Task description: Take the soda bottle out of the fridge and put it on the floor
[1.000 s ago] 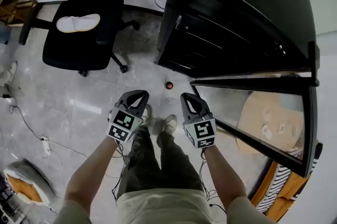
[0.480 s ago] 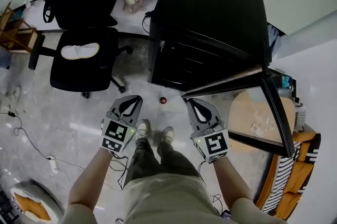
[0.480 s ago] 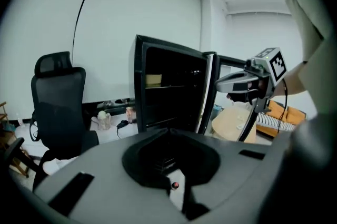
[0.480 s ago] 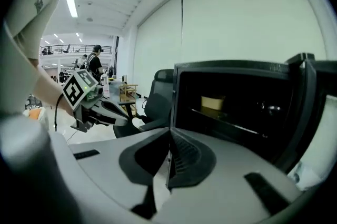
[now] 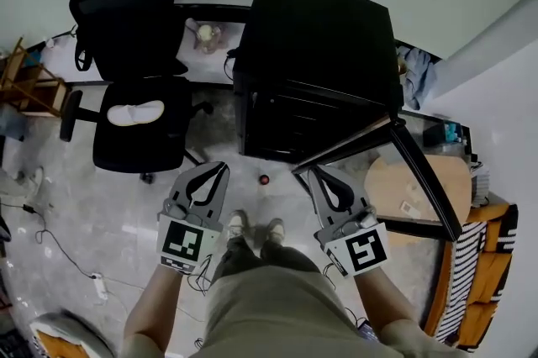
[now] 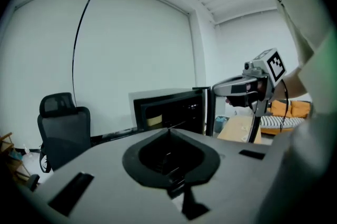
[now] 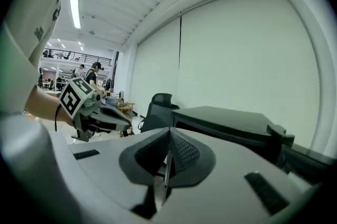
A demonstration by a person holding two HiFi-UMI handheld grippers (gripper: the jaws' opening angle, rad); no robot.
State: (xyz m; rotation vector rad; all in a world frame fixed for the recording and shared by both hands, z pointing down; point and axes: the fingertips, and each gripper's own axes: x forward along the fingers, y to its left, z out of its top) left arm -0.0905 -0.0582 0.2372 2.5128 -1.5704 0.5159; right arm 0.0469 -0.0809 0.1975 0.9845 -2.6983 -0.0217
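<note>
We hold both tools out in front of us at about the same height, well above the floor [image 5: 109, 213]. The left tool [image 5: 223, 167] has its jaws brought together at the tips, and its own view shows nothing caught between them. The right tool [image 5: 313, 172] is likewise fully closed and empty, its ribbed pads meeting along a thin line.

The soda bottle [image 5: 264, 179] stands upright on the floor, seen from above as a small round red cap. It sits just in front of the fridge [image 5: 319, 37], ahead of our shoes [image 5: 238, 223], and between the two tools in the head view. Neither tool touches it.

The fridge is a black cabinet against the wall, and its glass door [image 5: 416, 180] is swung wide open toward our right. A black office chair [image 5: 139, 125] stands to the left of the fridge, with a pale cushion on its seat.
</note>
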